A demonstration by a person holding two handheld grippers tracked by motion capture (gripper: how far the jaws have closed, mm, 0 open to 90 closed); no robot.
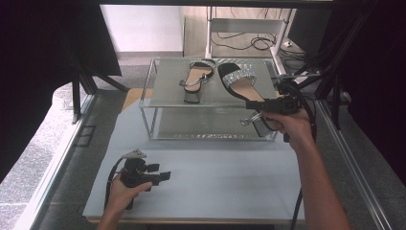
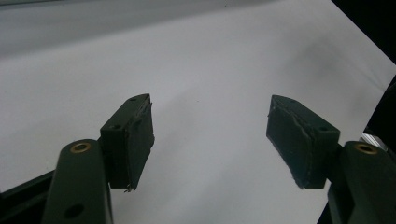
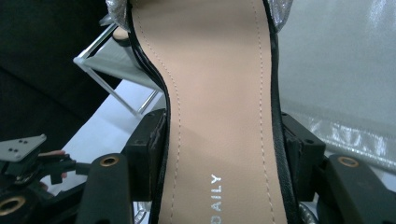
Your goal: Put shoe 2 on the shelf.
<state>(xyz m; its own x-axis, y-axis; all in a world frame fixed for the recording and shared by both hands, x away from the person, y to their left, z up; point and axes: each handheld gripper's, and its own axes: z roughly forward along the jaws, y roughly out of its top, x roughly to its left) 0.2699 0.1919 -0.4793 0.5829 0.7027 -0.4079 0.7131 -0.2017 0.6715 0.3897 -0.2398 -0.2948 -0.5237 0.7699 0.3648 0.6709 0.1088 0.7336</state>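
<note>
item: heeled sandal [image 1: 242, 84] over right end of glass shelf [image 1: 167, 81], beside its mate [image 1: 196, 76] | right gripper [image 3: 224, 154]: jaws wide, clamped across the insole waist | left gripper [image 2: 210, 135]: open, empty, over white table [image 1: 215, 177] | handling: light, stiff sole, heel-heavy, smooth edges may slip; grip mid-sole near heel

The sandal [image 3: 219, 116] runs off the right gripper view's top and bottom edges, its heel print cut short. Behind the sandal, part of the glass shelf [image 3: 336, 70] is hidden.
</note>
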